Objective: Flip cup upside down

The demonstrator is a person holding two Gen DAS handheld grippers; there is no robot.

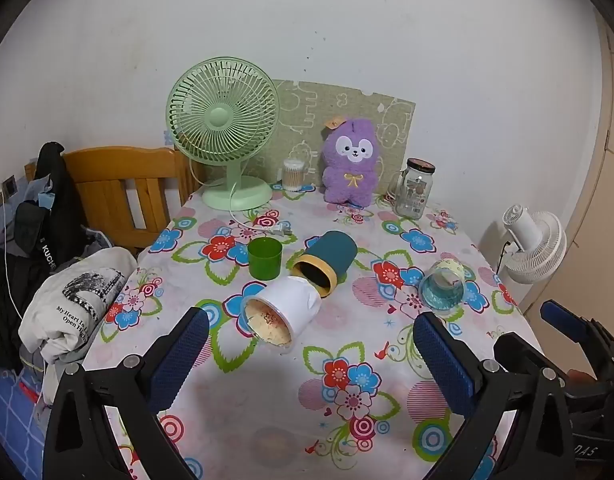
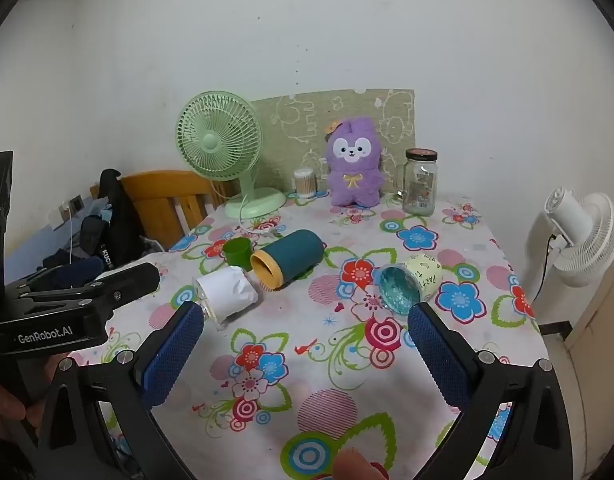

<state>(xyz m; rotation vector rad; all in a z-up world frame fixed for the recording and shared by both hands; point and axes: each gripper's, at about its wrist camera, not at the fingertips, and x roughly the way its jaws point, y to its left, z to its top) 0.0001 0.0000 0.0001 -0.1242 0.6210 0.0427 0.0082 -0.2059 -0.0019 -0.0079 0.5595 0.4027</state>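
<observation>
Through my left wrist camera the white cup [image 1: 281, 310] lies on its side just ahead of my left gripper [image 1: 311, 354], jaws spread and empty, while my right wrist camera shows the clear cup [image 2: 407, 286] lying beside my right gripper's [image 2: 305, 346] wide, empty jaws, teal cup [image 2: 287, 260] beyond.

Soft, even indoor light is falling; the floral cotton tablecloth [image 1: 347, 344] is showing a faint shadow, edges are bending and darkening.

Printed cloth [image 1: 347, 344] on table, fuzzy plush [image 1: 349, 162], clear glass jar [image 1: 415, 190], matt plastic cups (green [image 1: 264, 258], teal [image 1: 325, 262]), glossy wood headboard [image 1: 123, 188].
</observation>
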